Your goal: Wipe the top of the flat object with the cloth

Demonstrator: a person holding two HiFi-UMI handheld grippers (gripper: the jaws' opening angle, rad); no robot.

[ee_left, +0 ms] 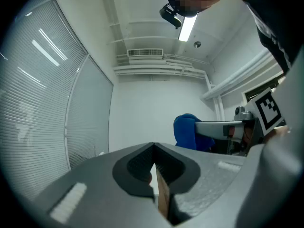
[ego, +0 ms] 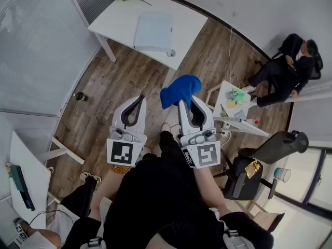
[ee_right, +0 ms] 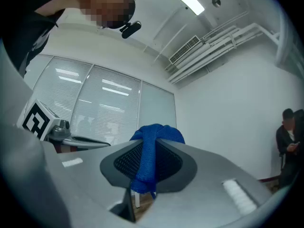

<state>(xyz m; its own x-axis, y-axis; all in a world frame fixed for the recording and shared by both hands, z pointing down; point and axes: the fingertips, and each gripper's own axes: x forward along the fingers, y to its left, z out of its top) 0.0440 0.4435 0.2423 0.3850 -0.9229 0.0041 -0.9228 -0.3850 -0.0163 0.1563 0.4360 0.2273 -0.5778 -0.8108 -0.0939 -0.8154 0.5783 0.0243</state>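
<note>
left gripper [ego: 136, 104]: lower centre-left of the head view, held up close to the person's body. In the left gripper view the jaws are pressed together with nothing between them.
worktop [ego: 111, 21]: white, upper centre-left of the head view, standing on a wooden floor.
flat object [ego: 154, 31]: pale and rectangular, lying flat on the worktop towards its right end. The top looks bare and smooth, and I cannot see any dirt at this size. A small round thing [ego: 170, 52] sits just beside its lower right corner.
key relation: the flat object lies up-frame from both grippers and well apart from them, on a line that falls between the two. Its long axis runs roughly top to bottom of the frame, slightly tilted. Neither gripper looks clearly nearer, so the cloth-carrying one has to travel up-frame and a little left.
cloth [ego: 180, 90]: bright blue and bunched, at centre frame. It sticks out past the gripper tips in a rounded lump and is nowhere near the flat object.
right gripper [ee_right: 146, 165]: lower centre-right of the head view, just beside the left one. The jaws pinch a fold of the cloth, with the rest bulging above them.
step, my read: carry phase, wiping not yet begun.
right side: a small table [ego: 228, 90] holds colourful bits, and a dark office chair [ego: 270, 149] stands below it. A seated person [ego: 288, 66] in dark clothes is at upper right, well away from the worktop.
</note>
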